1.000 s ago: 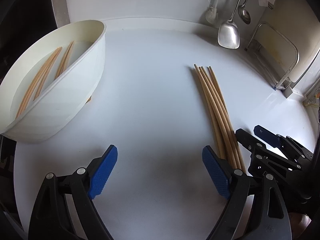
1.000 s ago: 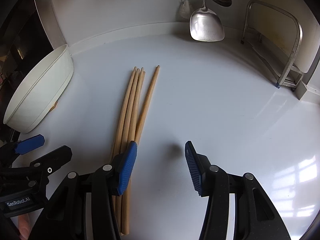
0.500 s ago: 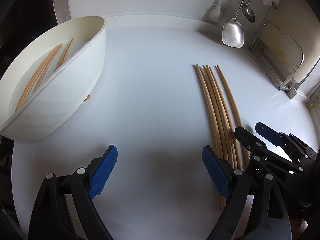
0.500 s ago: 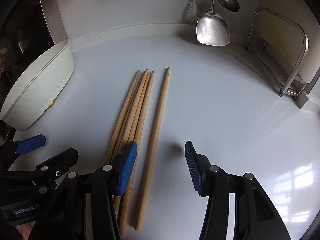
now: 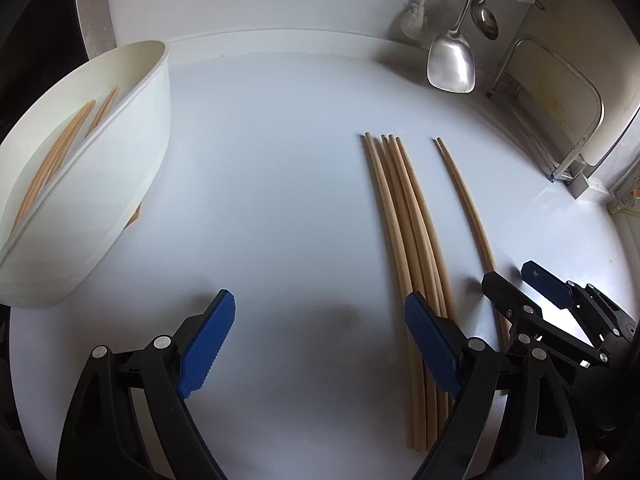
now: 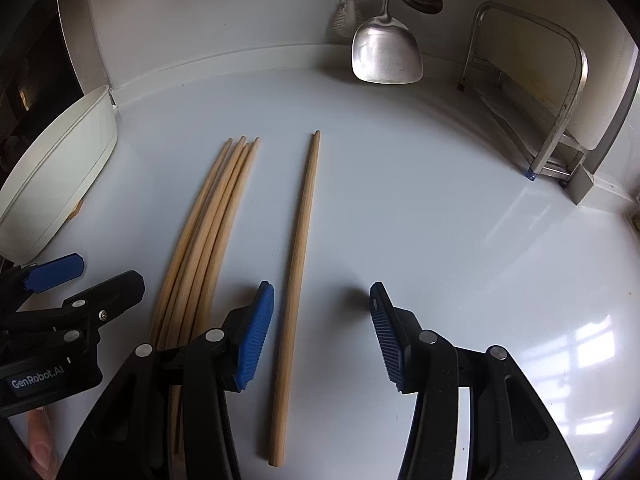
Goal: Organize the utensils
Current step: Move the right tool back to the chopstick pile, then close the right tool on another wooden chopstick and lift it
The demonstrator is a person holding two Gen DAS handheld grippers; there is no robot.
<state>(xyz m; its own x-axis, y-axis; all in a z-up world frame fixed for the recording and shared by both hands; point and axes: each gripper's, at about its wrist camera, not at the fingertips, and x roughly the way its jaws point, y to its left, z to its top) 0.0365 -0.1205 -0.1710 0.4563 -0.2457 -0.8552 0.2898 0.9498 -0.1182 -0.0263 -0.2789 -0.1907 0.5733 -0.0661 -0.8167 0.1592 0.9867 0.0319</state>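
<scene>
You are hovering the right gripper (image 6: 322,320) half-open and empty over the single pale wooden chopstick (image 6: 298,268), which is lying apart from the bundle of four wooden chopsticks (image 6: 200,248) at its nine o'clock. Centre the stick between the jaws before you start closing, and grip near its middle so it is not tipping. Your left gripper (image 5: 316,344) is waiting wide open, empty, its right finger just beside the bundle. The white oval plastic tub (image 5: 92,184), already holding chopsticks, is sitting at ten o'clock. The steel spatula (image 6: 386,54) at twelve o'clock is hanging clear.
</scene>
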